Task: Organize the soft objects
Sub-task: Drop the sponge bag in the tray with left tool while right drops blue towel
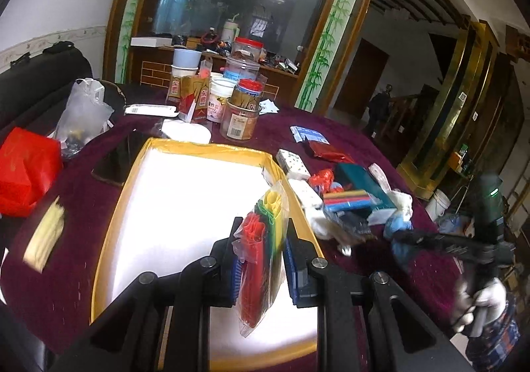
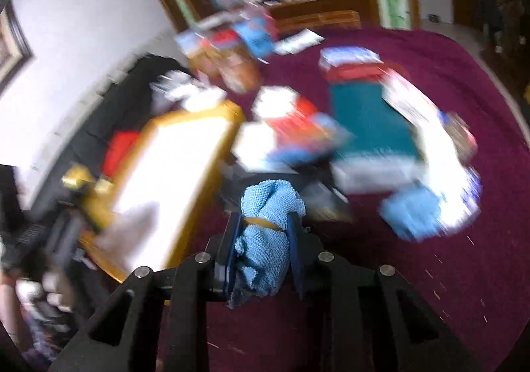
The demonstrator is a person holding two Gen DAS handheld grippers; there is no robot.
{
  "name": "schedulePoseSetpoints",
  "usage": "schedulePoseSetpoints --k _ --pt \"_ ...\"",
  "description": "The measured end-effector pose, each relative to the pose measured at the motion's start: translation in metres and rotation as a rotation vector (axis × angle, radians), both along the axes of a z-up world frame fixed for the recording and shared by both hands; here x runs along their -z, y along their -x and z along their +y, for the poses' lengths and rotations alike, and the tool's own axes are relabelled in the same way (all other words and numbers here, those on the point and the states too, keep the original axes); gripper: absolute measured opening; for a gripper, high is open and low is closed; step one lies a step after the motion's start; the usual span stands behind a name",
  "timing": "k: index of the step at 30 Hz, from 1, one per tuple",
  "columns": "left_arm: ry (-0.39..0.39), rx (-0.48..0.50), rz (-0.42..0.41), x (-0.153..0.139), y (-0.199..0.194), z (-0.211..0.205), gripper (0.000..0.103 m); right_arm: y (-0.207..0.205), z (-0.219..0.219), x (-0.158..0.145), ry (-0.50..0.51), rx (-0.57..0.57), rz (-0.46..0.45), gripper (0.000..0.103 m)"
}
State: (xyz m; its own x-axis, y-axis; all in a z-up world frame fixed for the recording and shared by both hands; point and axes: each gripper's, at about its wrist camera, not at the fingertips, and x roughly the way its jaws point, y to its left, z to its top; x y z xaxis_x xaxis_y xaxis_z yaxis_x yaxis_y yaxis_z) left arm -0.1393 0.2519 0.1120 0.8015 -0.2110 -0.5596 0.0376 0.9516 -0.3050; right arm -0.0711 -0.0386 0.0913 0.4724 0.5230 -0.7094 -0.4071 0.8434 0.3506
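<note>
My left gripper is shut on a clear bag of coloured plastic pieces, red, green and yellow, and holds it over the right side of the yellow-rimmed white tray. My right gripper is shut on a light blue knitted cloth tied with a tan band, above the maroon tablecloth just right of the tray. The right gripper also shows in the left wrist view, with blue cloth at its tip. A pile of soft items lies right of the tray.
Jars, cartons and cups stand behind the tray. A red bag and a clear plastic bag sit at the left, beside a pale yellow bundle. A dark phone lies by the tray's left corner. The right wrist view is motion-blurred.
</note>
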Motion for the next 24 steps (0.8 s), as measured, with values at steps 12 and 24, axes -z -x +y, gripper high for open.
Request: schedulePoseSetpoints --k 12,24 --pt "0.141 -0.035 0.201 0.040 -0.146 0.031 0.026 -0.107 0.156 0.014 0.020 -0.118 0.060 0.026" --pt "0.257 -0.110 0.233 0.046 -0.146 0.049 0.069 -0.118 0.120 0.009 0.052 -0.040 -0.027 0.060"
